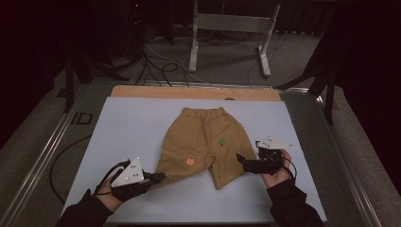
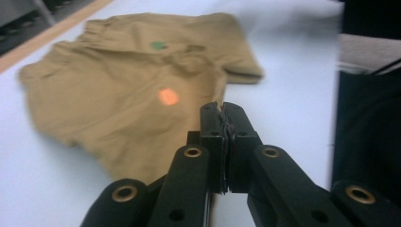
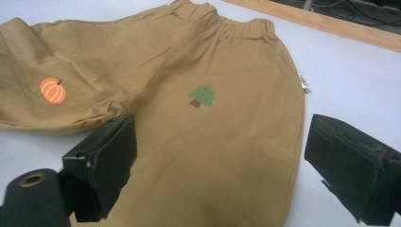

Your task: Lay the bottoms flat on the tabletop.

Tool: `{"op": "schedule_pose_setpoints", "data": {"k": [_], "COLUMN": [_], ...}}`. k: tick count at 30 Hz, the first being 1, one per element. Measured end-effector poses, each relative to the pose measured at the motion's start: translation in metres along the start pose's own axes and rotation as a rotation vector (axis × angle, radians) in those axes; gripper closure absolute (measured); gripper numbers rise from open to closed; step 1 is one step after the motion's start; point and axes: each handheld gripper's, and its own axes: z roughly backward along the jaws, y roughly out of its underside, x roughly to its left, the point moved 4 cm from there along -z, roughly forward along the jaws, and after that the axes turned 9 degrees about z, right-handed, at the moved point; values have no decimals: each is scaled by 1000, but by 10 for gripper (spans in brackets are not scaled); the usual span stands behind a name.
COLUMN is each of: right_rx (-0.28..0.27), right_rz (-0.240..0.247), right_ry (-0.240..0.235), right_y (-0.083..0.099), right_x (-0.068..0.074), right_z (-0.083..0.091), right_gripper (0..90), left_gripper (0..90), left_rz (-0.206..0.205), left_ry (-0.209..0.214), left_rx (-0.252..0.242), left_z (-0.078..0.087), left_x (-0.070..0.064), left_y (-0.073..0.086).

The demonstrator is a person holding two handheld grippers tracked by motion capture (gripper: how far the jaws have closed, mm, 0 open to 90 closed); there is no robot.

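Grippers, two, nearest my side of the table. Left gripper (image 1: 160, 177): I see its jaws pressed tight together in the left gripper view (image 2: 222, 111), tips at the hem of the shorts' left leg; whether any cloth is pinched between them I cannot tell. Right gripper (image 1: 239, 158): jaws spread wide, one on each side of the right leg in the right gripper view (image 3: 217, 156), nothing held, tips just beside the outer edge of that leg.

Shorts (image 1: 203, 142), one pair, tan, lying flat in the middle of the white mat (image 1: 127, 127), legs toward me, elastic waistband on the far side. Orange pumpkin print (image 1: 190, 161) on the left leg; green tree print (image 1: 221, 141) on the right leg.

Wooden table edge (image 1: 142, 91) beyond the mat. Metal stand (image 1: 231, 28) and loose cables (image 1: 156, 61) on the floor farther back
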Motion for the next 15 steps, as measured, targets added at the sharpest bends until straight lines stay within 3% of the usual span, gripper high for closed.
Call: {"op": "schedule_pose_setpoints", "data": {"k": [2, 3, 4, 5, 7, 9, 10, 11, 12, 15], "right_rx": [-2, 0, 0, -1, -3, -4, -2, -2, -3, -10], "right_rz": [1, 2, 2, -1, 0, 0, 1, 1, 11, 12], "right_ry": [1, 2, 2, 3, 4, 4, 3, 3, 0, 1], "right_y": [0, 0, 0, 0, 0, 0, 1, 1, 1, 1], "right_x": [0, 0, 0, 0, 0, 0, 1, 1, 1, 1], "right_z": [0, 0, 0, 0, 0, 0, 0, 0, 0, -1], "right_gripper": [103, 103, 103, 103, 103, 103, 103, 103, 103, 103], "left_gripper": [879, 879, 835, 738, 558, 536, 512, 450, 433, 377], "left_rz": [-10, 5, 5, 13, 44, 57, 74, 74, 107, 149], "left_ry": [20, 43, 43, 51, 31, 27, 6, 6, -12, -38], "left_rx": [-13, -33, -33, -47, -27, -10, 7, 7, 24, 35], "left_z": [1, 1, 1, 1, -1, -3, -7, -7, -13, -21], "left_x": [-6, -9, -9, -11, -5, -1, 6, 6, 15, 25], "left_y": [-1, -2, -2, -4, -1, 2, 8, 8, 14, 21]}}
